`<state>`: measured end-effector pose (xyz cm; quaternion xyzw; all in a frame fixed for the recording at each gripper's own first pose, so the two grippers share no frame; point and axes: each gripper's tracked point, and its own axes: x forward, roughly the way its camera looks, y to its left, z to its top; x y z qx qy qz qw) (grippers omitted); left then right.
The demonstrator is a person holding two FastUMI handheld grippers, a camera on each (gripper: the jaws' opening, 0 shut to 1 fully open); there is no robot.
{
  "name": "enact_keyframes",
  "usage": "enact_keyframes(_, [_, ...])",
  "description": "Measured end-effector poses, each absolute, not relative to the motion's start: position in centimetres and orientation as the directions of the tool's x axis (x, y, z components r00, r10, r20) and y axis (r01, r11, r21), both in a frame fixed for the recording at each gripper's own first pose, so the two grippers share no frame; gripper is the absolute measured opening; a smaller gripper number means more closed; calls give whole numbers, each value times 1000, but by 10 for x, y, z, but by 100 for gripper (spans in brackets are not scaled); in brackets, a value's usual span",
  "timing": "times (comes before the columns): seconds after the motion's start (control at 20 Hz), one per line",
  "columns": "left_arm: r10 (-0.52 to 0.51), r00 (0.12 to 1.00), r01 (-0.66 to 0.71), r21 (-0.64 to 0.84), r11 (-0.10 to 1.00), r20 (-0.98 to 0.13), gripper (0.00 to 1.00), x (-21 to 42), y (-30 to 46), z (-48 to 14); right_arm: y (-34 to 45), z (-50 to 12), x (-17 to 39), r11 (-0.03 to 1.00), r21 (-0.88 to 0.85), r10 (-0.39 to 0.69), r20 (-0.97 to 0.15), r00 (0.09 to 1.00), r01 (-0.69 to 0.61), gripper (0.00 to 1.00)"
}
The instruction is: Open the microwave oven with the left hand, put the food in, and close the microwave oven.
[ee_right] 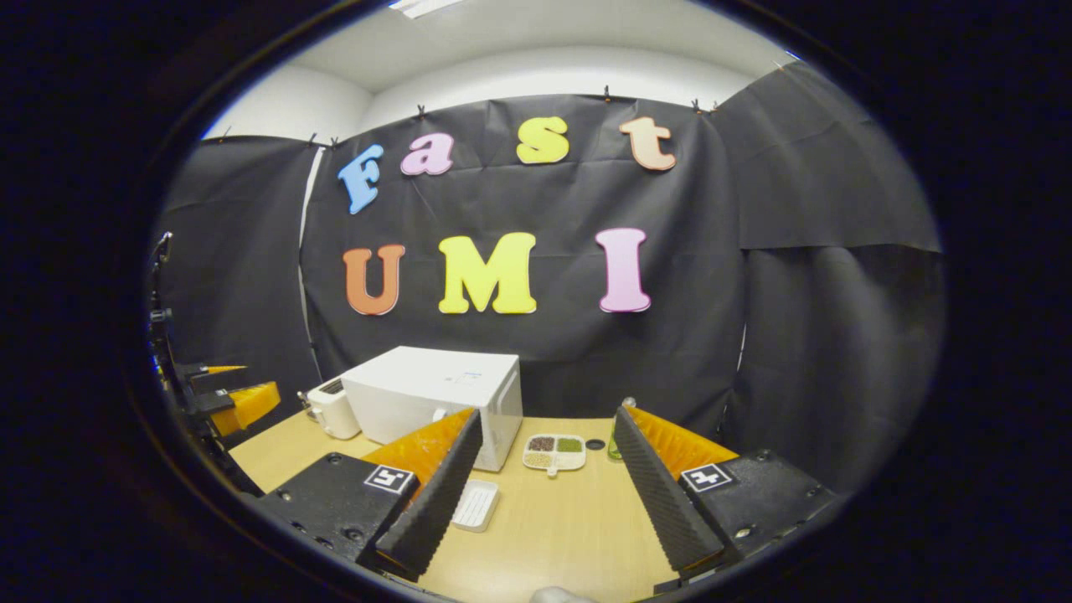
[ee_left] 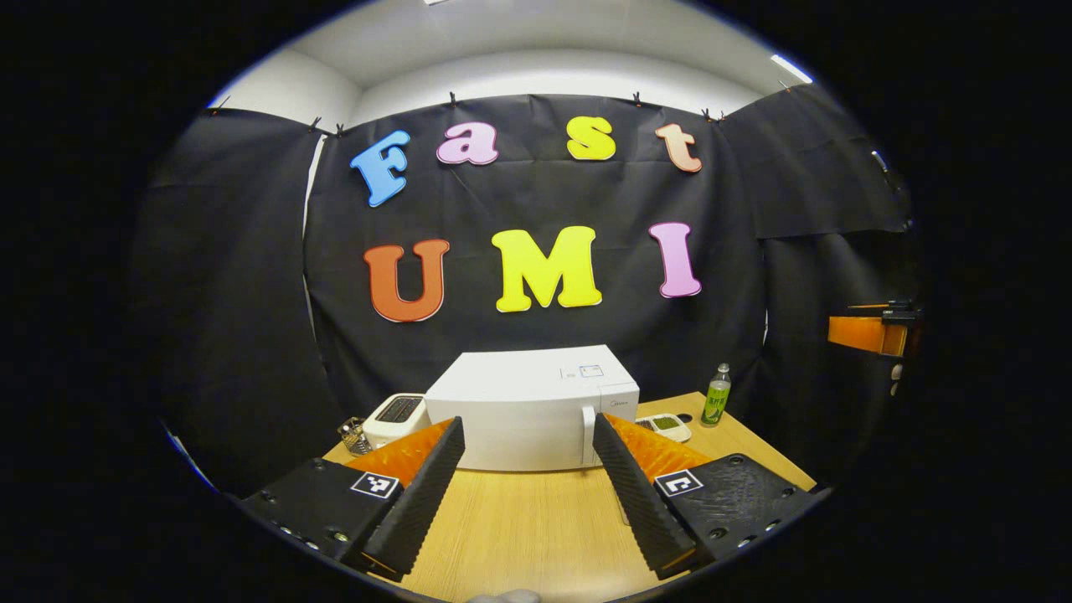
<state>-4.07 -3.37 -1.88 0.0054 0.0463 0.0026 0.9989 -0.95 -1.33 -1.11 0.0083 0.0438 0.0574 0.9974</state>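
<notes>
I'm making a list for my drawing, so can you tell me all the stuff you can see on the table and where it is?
microwave oven: one, white, middle back of the table, door shut
toaster: one, white, just left of the microwave oven
small metal item: one, silvery, left of the toaster, too small to tell what it is
bottle: one, green with a pale cap, back right of the table
divided dish: one, white, four compartments of dark, green and pale food, right of the microwave oven
small tray: one, white, ribbed, in front of the microwave oven
table: one, light wood
left gripper: one, open, above the table's near edge
right gripper: one, open, holding nothing
</notes>
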Motion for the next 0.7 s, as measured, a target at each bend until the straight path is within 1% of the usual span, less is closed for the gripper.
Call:
enact_keyframes(0.05, [17, 996, -17, 7, 1000, -87, 95, -45, -29, -13, -18, -11, -11, 994, 14, 109, -85, 990, -108, 92])
enact_keyframes(0.1, [24, 996, -24, -4, 1000, -87, 95, -50, -26, -9, -21, -9, -14, 995, 12, 103, -78, 992, -103, 100])
enact_keyframes(0.15, [28, 996, -30, -17, 999, -79, 96, -56, -24, -4, -22, -6, -16, 995, 17, 103, -72, 992, -102, 92])
enact_keyframes(0.25, [42, 997, -43, -24, 999, -69, 96, -60, -14, 6, -23, -5, -19, 995, 16, 98, -70, 993, -97, 92])
enact_keyframes(0.3, [49, 997, -51, -23, 998, -66, 96, -61, -11, 9, -25, -3, -20, 996, 13, 92, -67, 993, -91, 100])
enact_keyframes(0.35, [50, 997, -51, -22, 998, -59, 96, -62, -8, 14, -25, 2, -21, 996, 16, 89, -57, 994, -88, 92])
enact_keyframes(0.4, [51, 997, -52, -19, 998, -50, 96, -61, -7, 18, -25, 7, -22, 996, 23, 87, -45, 995, -86, 92])
enact_keyframes(0.45, [51, 998, -51, -17, 999, -47, 96, -61, -5, 21, -24, 10, -22, 996, 27, 84, -37, 996, -83, 100])
enact_keyframes(0.5, [47, 998, -48, -15, 999, -42, 95, -62, -4, 24, -24, 14, -23, 996, 29, 82, -30, 996, -81, 92])
enact_keyframes(0.6, [43, 999, -44, -18, 999, -33, 95, -60, -2, 29, -23, 20, -22, 996, 34, 78, -13, 997, -77, 92])
enact_keyframes(0.65, [40, 999, -41, -18, 999, -28, 95, -59, -3, 32, -22, 23, -22, 996, 37, 76, -5, 997, -76, 100])
enact_keyframes(0.7, [40, 999, -40, -18, 999, -25, 96, -57, -3, 34, -22, 26, -21, 997, 35, 69, -3, 998, -69, 100])
